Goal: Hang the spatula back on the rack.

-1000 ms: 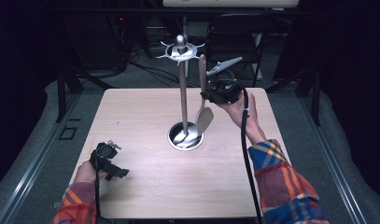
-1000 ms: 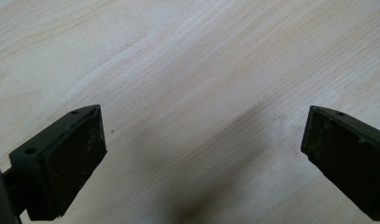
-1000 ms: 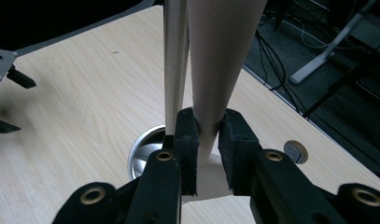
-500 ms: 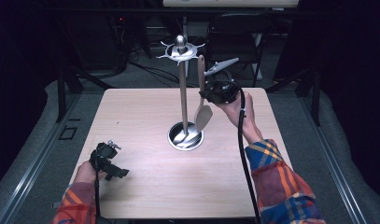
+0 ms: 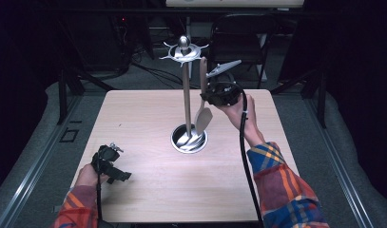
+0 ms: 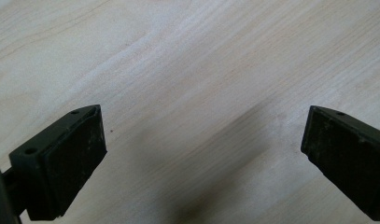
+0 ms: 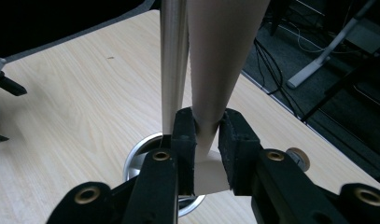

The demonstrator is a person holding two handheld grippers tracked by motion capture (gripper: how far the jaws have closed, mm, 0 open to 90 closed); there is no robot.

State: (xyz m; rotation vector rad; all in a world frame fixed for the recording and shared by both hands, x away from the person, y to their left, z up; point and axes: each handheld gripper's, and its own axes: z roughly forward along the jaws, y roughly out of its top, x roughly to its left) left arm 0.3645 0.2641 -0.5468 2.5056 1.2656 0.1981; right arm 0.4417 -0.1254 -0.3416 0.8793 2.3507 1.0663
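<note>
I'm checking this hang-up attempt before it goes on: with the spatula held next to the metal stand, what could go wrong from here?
1. The right tongs pinch the spatula at its narrow neck, and the handle looks smooth. It could twist or slip down.
2. The spatula hangs right beside the stand's pole. A sideways nudge might knock the tall stand, which rests on a small round base.
3. The left tongs are open over bare table, far from the stand, so nothing steadies it.

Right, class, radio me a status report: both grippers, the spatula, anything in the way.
Right gripper shut on beige spatula, held upright beside stand pole. Left gripper open, empty, low over table. Pole close alongside spatula.
</note>
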